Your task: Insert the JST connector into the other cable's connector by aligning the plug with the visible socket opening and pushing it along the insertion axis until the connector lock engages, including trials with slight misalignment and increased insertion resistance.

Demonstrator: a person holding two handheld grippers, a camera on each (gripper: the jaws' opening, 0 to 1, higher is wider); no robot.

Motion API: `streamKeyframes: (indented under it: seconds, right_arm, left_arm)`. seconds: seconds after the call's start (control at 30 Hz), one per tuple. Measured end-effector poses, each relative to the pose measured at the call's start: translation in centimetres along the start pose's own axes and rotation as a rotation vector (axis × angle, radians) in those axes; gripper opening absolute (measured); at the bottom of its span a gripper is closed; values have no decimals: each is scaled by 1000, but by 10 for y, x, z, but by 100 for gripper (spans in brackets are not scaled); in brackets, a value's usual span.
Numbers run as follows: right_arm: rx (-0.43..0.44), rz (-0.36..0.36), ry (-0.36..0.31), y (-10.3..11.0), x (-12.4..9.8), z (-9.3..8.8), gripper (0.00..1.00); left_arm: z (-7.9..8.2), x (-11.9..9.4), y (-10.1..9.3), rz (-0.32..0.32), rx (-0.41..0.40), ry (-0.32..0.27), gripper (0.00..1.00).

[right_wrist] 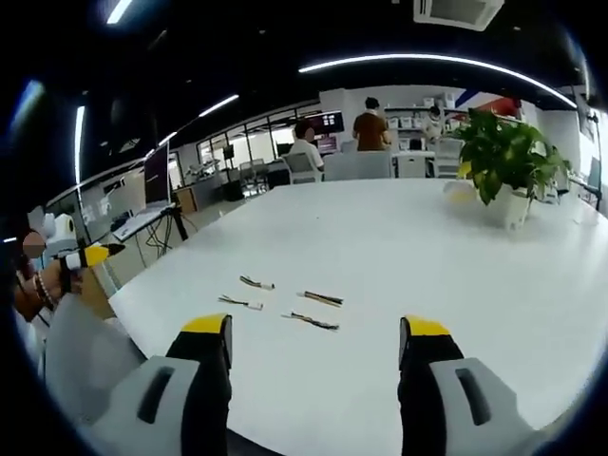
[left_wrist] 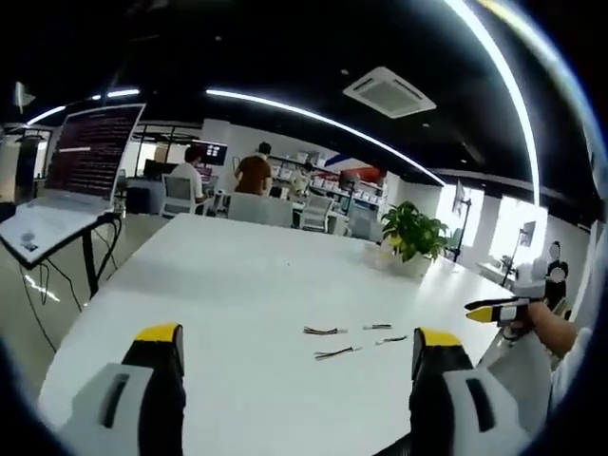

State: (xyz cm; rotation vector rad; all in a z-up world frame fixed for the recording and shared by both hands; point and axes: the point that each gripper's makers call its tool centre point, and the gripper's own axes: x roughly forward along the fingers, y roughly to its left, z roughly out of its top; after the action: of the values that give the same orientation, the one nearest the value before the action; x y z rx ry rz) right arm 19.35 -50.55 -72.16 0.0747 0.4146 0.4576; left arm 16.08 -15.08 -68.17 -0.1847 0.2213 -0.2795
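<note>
Four short cables lie loose on the white desk (left_wrist: 237,285), well ahead of both grippers and touched by neither. In the left gripper view, the left gripper (left_wrist: 299,347) stands released, jaws wide apart and empty; the cables (left_wrist: 353,340) lie ahead and slightly right of its centre line. In the right gripper view, the right gripper (right_wrist: 313,332), likewise spread and empty, has them ahead and left. Their long axes run mostly crosswise. Neither gripper looks clearly nearer.

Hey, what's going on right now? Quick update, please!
Both hand-held grippers open, empty: left hand-held gripper, right hand-held gripper. Four small cables lying apart on the white table, untouched. Nothing between grippers and cables.
</note>
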Motion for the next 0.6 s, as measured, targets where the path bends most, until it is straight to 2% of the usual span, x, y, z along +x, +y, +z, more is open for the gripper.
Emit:
streamKeyframes:
  seconds: [0.13,0.27,0.37,0.5,0.6]
  right_arm:
    - [0,1,-26,-3,3,10,69]
    - [-7,3,-36,-6,6,17,67]
    - [-23,7,-52,-8,8,25,66]
    - [-63,23,-75,-10,11,37,60]
    - [-82,30,-76,-12,15,44,60]
  left_arm:
    - [2,5,-3,-14,-9,-8,99]
    - [1,12,-6,-23,3,7,99]
    - [0,18,-12,-57,11,28,99]
    - [7,29,-22,-88,37,19,99]
    - [11,40,-29,-106,69,24,99]
